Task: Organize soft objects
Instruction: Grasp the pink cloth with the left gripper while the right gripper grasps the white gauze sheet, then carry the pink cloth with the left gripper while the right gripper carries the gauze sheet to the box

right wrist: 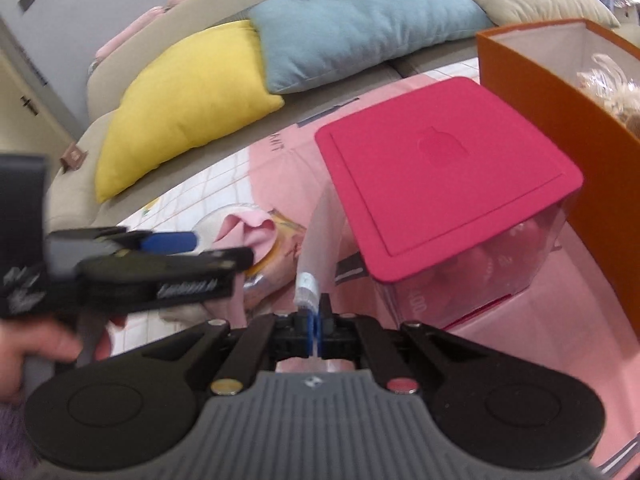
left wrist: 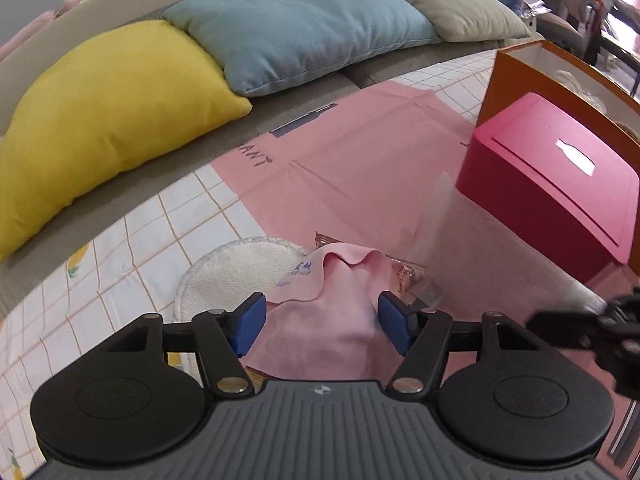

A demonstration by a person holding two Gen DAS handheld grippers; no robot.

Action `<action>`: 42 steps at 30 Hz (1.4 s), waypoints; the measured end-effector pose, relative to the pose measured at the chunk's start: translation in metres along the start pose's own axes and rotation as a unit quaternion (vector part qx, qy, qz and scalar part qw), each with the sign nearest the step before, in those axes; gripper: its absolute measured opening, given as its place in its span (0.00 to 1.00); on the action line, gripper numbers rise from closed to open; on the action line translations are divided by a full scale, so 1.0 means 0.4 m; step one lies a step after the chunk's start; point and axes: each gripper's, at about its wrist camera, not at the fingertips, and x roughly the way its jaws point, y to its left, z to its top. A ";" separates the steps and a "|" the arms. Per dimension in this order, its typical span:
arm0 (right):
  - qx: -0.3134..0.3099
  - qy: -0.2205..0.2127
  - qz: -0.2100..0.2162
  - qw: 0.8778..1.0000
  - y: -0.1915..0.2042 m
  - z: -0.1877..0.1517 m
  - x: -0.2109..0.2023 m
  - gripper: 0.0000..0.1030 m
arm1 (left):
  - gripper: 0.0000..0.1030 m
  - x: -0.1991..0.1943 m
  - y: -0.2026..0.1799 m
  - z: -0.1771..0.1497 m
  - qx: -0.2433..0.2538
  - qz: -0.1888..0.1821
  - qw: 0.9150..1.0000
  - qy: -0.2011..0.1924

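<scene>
With the right gripper pinched on the clear bag's edge, the open left gripper should close squarely on the pink cloth between its pads.

3 cushions, 2 pink cloths, 1 red-lid box, 1 orange bin, 1 white pad

Both wrist views look steeply down, close over the table; both share the red-lidded box, perhaps blurred.

Soft, even indoor light; strong fisheye bending at the edges, with motion blur in the right wrist view.
</scene>
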 end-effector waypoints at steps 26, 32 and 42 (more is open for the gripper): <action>-0.092 -0.026 0.066 0.993 -0.062 -0.019 -0.264 0.00 | 0.06 -0.315 -0.151 -0.019 -0.072 0.059 0.992 -0.086; -0.125 -0.041 0.080 0.988 -0.078 -0.027 -0.369 0.00 | 0.06 -0.407 -0.253 -0.055 -0.090 0.095 0.987 -0.088; -0.149 -0.053 0.077 0.985 -0.186 -0.041 -0.503 0.00 | 0.06 -0.497 -0.399 -0.095 -0.173 0.055 0.978 -0.106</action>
